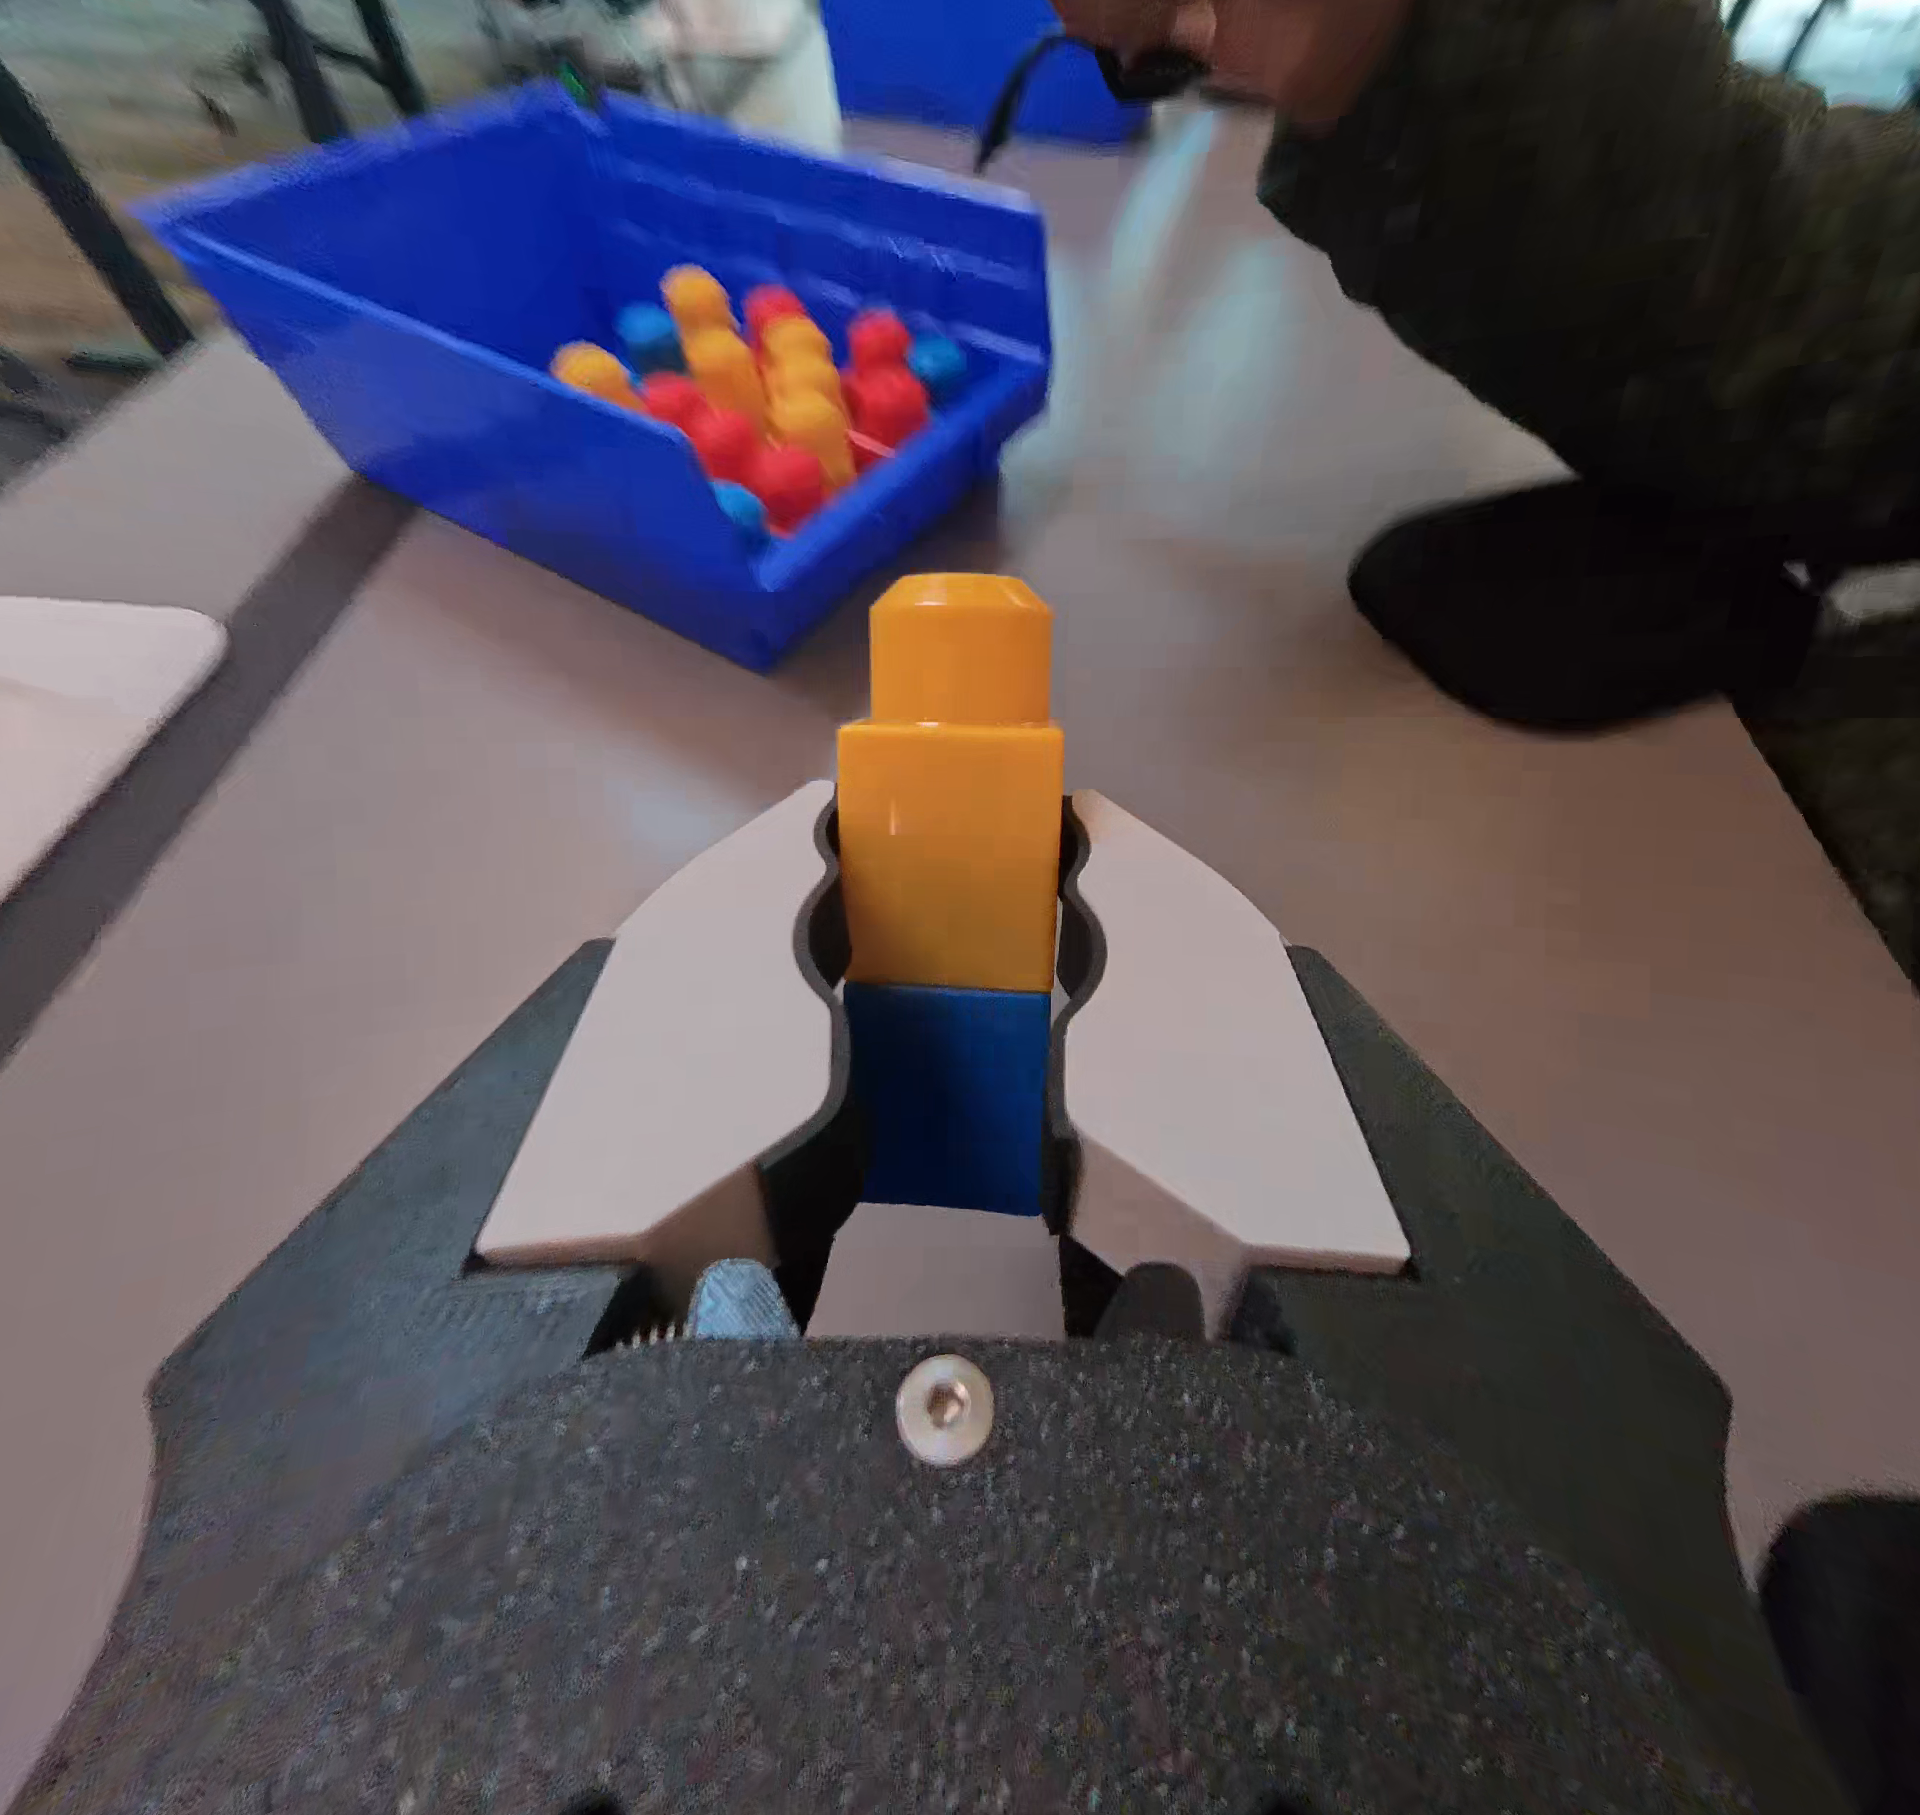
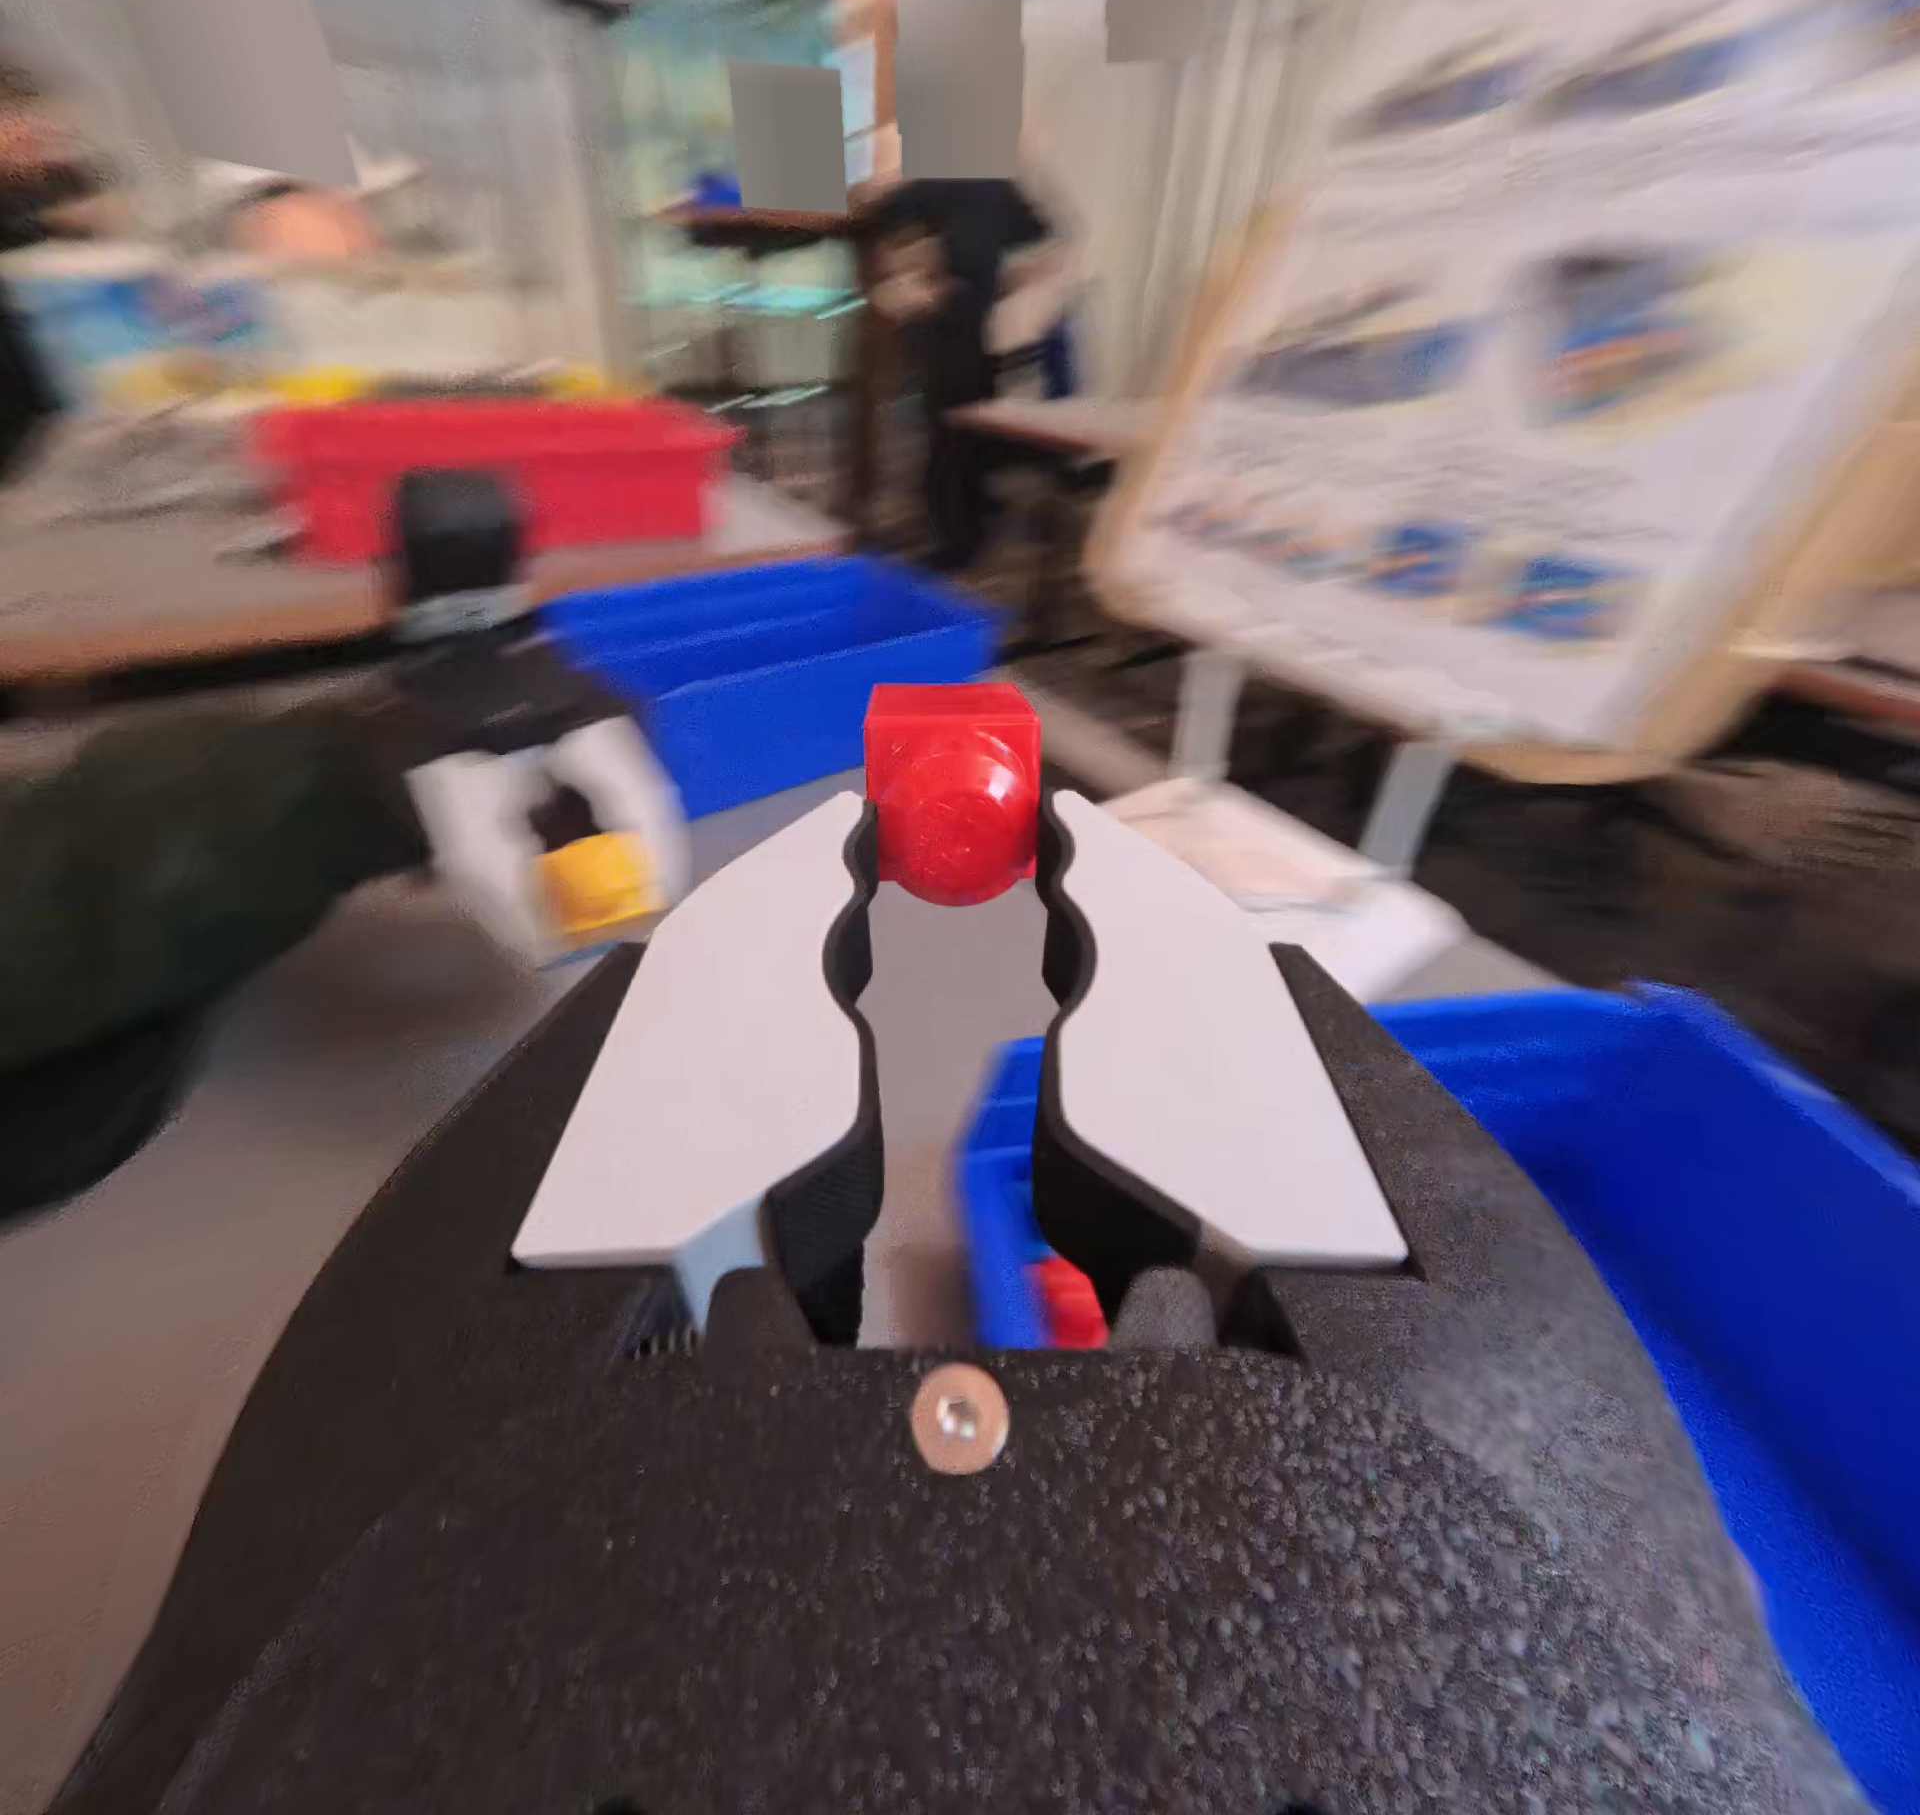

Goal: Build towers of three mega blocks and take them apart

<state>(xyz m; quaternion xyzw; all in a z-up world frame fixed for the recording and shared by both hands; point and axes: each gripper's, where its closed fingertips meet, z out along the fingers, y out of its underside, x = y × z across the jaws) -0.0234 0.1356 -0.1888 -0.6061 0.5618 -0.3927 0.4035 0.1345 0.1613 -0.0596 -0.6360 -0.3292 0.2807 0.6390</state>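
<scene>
Presently, the left tongs (image 1: 951,944) are clenched on a two-block stack: an orange block (image 1: 951,851) seated on a blue block (image 1: 951,1100), stud pointing away from the holder, held above the bench (image 1: 520,830). The right tongs (image 2: 954,830) are clenched near their tips on a single red block (image 2: 951,794), its rounded stud facing back toward the camera. A blue bin (image 1: 447,311) on the bench holds further red, orange and blue blocks.

Assessment: the step in hand appears to be capping the stack with the red block to make three. To do it well, turn the red block so its hollow base faces the orange stud, align the two axes squarely, then press straight along the stack. Risk: the tip grip on the red block may let it pivot under pressure.
</scene>
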